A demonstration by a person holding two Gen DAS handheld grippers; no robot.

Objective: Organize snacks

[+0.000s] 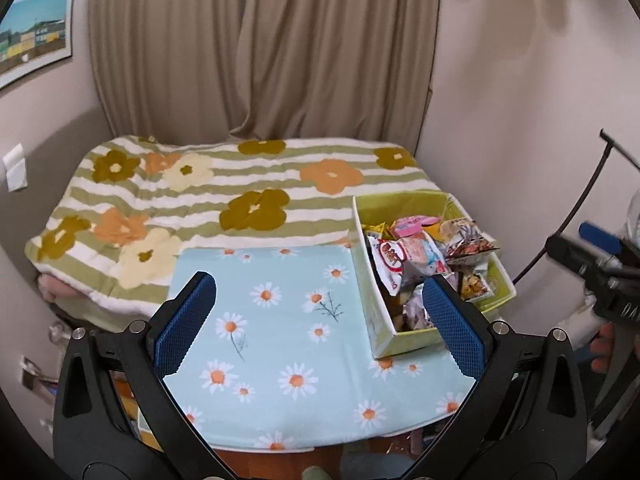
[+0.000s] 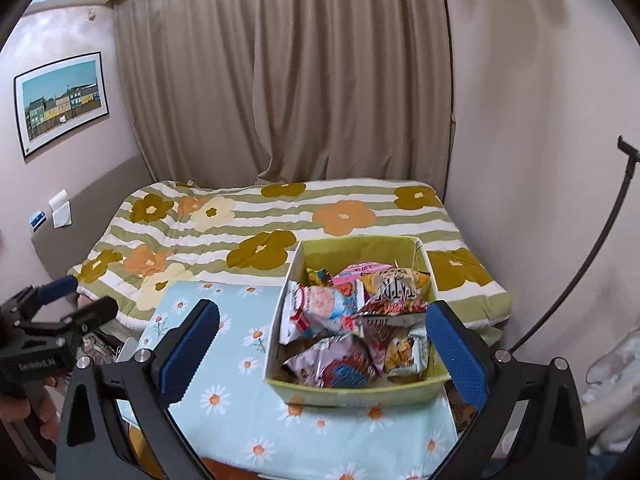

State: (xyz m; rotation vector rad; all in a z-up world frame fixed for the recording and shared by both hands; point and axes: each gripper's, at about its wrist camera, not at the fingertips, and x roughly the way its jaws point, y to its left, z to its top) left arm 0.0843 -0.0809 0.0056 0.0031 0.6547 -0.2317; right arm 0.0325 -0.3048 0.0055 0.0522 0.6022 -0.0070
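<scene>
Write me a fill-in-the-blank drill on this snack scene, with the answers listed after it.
1. The snack packets lie piled inside a yellow-green ____.
2. The box stands on a light blue cloth printed with ____.
3. Both the left tool and the right tool have their jaws ____ and hold nothing.
4. Behind the flowered blanket hangs a beige ____.

Answers: box; daisies; open; curtain

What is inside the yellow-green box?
The yellow-green box holds piled snack packets: a white-and-red one, a dark red one, a pink one. Anything beneath the pile, and the box floor, is covered.
</scene>
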